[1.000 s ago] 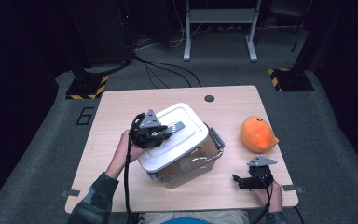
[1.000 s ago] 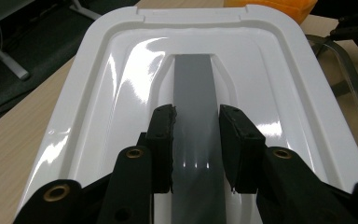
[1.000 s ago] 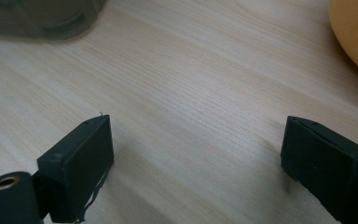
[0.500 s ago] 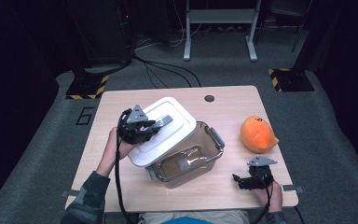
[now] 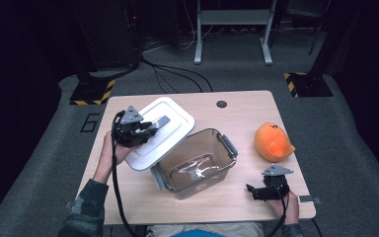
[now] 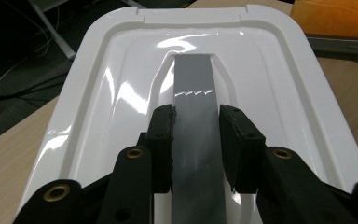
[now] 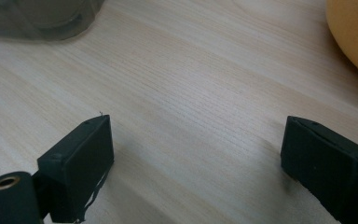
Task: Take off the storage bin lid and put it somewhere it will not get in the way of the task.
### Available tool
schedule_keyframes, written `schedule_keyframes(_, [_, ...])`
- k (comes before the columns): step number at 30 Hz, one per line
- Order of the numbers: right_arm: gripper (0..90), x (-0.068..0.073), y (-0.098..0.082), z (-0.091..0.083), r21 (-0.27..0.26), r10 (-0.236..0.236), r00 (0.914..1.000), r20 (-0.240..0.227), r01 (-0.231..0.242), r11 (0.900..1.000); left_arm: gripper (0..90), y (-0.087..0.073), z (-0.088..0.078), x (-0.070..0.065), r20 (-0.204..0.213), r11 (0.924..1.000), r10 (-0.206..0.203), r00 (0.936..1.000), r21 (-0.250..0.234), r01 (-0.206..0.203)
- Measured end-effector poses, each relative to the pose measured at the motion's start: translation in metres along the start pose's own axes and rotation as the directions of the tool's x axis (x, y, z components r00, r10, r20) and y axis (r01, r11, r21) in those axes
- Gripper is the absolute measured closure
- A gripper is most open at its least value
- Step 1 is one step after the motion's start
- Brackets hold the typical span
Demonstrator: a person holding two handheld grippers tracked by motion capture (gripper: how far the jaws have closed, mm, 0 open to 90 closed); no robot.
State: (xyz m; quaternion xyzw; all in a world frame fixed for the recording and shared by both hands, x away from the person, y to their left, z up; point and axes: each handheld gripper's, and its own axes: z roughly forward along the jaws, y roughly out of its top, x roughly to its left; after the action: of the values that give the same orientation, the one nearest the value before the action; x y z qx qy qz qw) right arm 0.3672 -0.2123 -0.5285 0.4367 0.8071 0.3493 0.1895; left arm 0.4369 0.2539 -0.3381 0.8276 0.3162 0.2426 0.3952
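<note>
A white lid [image 5: 175, 118] with a grey handle [image 6: 193, 79] hangs tilted over the table's left half, its lower edge beside the clear container [image 5: 197, 165]. My left gripper [image 5: 150, 127] is shut on that handle, and in the left gripper view its jaws [image 6: 196, 114] clamp the grey strip from both sides. The container stands uncovered at the table's middle with grey latches on its ends. My right gripper [image 5: 251, 190] rests low at the front right, open, with bare wood between its jaws [image 7: 196, 135].
An orange plush toy [image 5: 272, 142] lies at the right of the wooden table [image 5: 242, 113], just beyond the right gripper; its edge also shows as an orange toy [image 7: 354, 32]. A small dark hole [image 5: 221, 104] sits near the table's far edge. Dark stands and cables surround the table.
My left gripper has carried the lid off the container toward the left, uncovering it. The right gripper has stayed still.
</note>
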Motion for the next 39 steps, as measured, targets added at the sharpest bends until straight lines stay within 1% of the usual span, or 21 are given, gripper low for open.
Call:
schedule_keyframes(4, [8.5, 0.000, 0.000, 0.000, 0.000, 0.001, 1.0000, 0.000, -0.001, 1.000, 66.3, -0.004, -0.004, 0.008, -0.023, 0.9996, -0.028, 0.9993, -0.004, 0.028])
schedule_keyframes(12, [8.5, 0.000, 0.000, 0.000, 0.000, 0.003, 1.0000, 0.000, -0.003, 1.000, 66.3, -0.016, -0.009, 0.025, -0.057, 0.9976, -0.069, 0.9960, 0.007, 0.069])
schedule_keyframes(16, [8.5, 0.000, 0.000, 0.000, 0.000, 0.003, 1.0000, 0.001, -0.003, 1.000, 66.3, -0.022, -0.010, 0.034, -0.079, 0.9956, -0.092, 0.9926, 0.009, 0.093])
schedule_keyframes(18, [8.5, 0.000, 0.000, 0.000, 0.000, 0.003, 1.0000, 0.001, -0.003, 1.000, 66.3, -0.026, -0.010, 0.038, -0.095, 0.9942, -0.107, 0.9897, 0.003, 0.107])
schedule_keyframes(22, [8.5, 0.000, 0.000, 0.000, 0.000, 0.003, 1.0000, 0.001, -0.003, 1.000, 66.3, -0.034, -0.010, 0.047, -0.115, 0.9904, -0.135, 0.9841, 0.012, 0.138])
schedule_keyframes(23, [8.5, 0.000, 0.000, 0.000, 0.000, 0.003, 1.0000, 0.001, -0.003, 1.000, 66.3, -0.037, -0.009, 0.050, -0.120, 0.9889, -0.146, 0.9819, 0.008, 0.148])
schedule_keyframes(26, [8.5, 0.000, 0.000, 0.000, 0.000, 0.003, 1.0000, 0.001, -0.003, 1.000, 66.3, -0.043, -0.008, 0.056, -0.132, 0.9852, -0.167, 0.9771, 0.018, 0.170])
schedule_keyframes(29, [8.5, 0.000, 0.000, 0.000, 0.000, 0.003, 1.0000, 0.001, -0.003, 1.000, 66.3, -0.051, -0.007, 0.062, -0.154, 0.9811, -0.190, 0.9697, 0.008, 0.193])
schedule_keyframes(30, [8.5, 0.000, 0.000, 0.000, 0.000, 0.003, 1.0000, 0.001, -0.003, 1.000, 66.3, -0.053, -0.006, 0.064, -0.155, 0.9797, -0.196, 0.9683, 0.012, 0.200])
schedule_keyframes(31, [8.5, 0.000, 0.000, 0.000, 0.000, 0.003, 1.0000, 0.001, -0.003, 1.000, 66.3, -0.056, -0.005, 0.066, -0.161, 0.9777, -0.206, 0.9651, 0.007, 0.210])
schedule_keyframes(33, [8.5, 0.000, 0.000, 0.000, 0.000, 0.003, 1.0000, 0.001, -0.003, 1.000, 66.3, -0.061, -0.005, 0.071, -0.168, 0.9726, -0.226, 0.9595, 0.015, 0.232])
schedule_keyframes(34, [8.5, 0.000, 0.000, 0.000, 0.000, 0.003, 1.0000, 0.001, -0.003, 1.000, 66.4, -0.064, -0.003, 0.073, -0.177, 0.9711, -0.233, 0.9563, 0.010, 0.238])
schedule_keyframes(35, [8.5, 0.000, 0.000, 0.000, 0.000, 0.003, 1.0000, 0.001, -0.003, 1.000, 66.3, -0.066, -0.003, 0.075, -0.180, 0.9690, -0.240, 0.9541, 0.017, 0.247])
schedule_keyframes(39, [8.5, 0.000, 0.000, 0.000, 0.000, 0.003, 1.0000, 0.001, -0.003, 1.000, 66.3, -0.078, 0.000, 0.083, -0.197, 0.9598, -0.271, 0.9422, 0.021, 0.280])
